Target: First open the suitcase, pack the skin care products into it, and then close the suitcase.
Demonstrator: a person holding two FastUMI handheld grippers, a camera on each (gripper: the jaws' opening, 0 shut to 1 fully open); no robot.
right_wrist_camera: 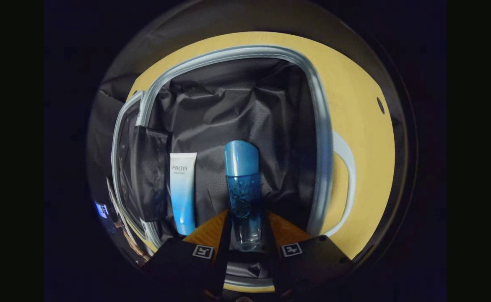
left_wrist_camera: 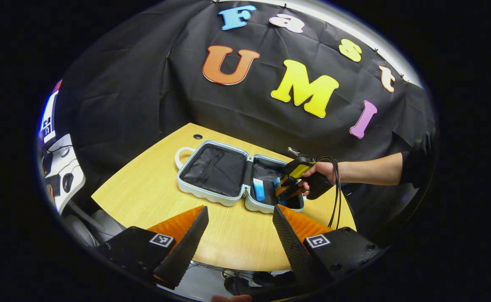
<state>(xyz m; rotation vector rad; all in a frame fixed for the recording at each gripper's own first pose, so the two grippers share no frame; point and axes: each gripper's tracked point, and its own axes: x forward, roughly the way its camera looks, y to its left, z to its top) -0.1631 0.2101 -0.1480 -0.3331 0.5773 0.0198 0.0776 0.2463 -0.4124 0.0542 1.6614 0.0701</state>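
Observation:
A pale blue suitcase lies open on the yellow table, both halves lined in black. In its right half lies a white-and-blue tube. A hand holds my right gripper down into that same half. In the right gripper view the right gripper is shut on a blue bottle, which points away over the black lining beside the tube. The suitcase rim curves around both. My left gripper hovers open over the table's near side, short of the suitcase, with nothing between its fingers.
The yellow table has a round cable hole near its far corner. The suitcase handle sticks out to the left. A person's forearm reaches in from the right. A white desk with a mouse and keyboard stands at far left.

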